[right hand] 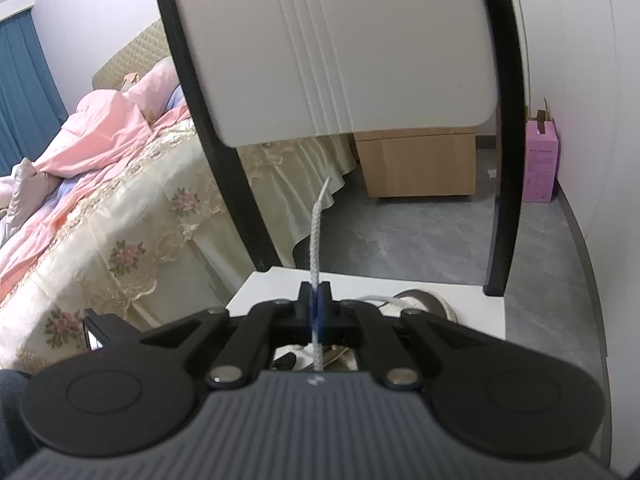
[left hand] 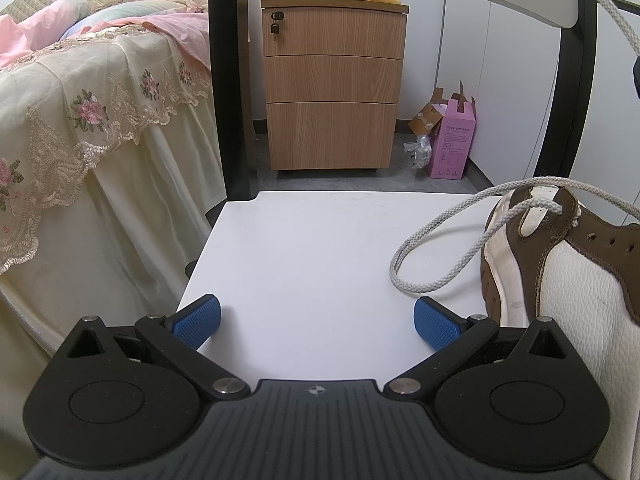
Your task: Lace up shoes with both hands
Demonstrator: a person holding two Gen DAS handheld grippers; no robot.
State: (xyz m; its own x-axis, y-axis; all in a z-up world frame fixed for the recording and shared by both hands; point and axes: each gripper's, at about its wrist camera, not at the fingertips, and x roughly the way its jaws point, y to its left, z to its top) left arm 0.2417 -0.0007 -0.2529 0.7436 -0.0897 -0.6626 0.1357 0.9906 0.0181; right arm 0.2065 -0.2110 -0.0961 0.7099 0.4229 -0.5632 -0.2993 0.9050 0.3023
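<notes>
Shoe (left hand: 572,276), brown and white, sits on the white chair seat (left hand: 304,264), at the right side of the left wrist view, just beside the left gripper (left hand: 316,322). Lace (left hand: 432,240) runs out of an upper eyelet, drops in a slack loop onto the surface, then another strand climbs away to the upper right.

Right gripper (right hand: 316,300): jaws pressed together, pinching the lace near its free end; the stiff tip (right hand: 325,188) sticks out ahead of the jaws, pointing at the chair back (right hand: 340,52). Shoe lies below and behind these jaws, mostly hidden by the gripper body.

Left gripper: jaws spread wide, nothing between them, hovering low over bare seat.

Step in hand, as judged: lace end drawn out and held taut, threading under way, few eyelets done. Next move likely calls for steering the tip down to the next eyelet while the left jaws steady the shoe or take up the slack loop.

Room: open seat to the left of the shoe. Seat's left edge drops toward the bed (left hand: 80,140); black chair frame posts (left hand: 224,80) and backrest close in ahead, so a long upward pull has limited clearance.
</notes>
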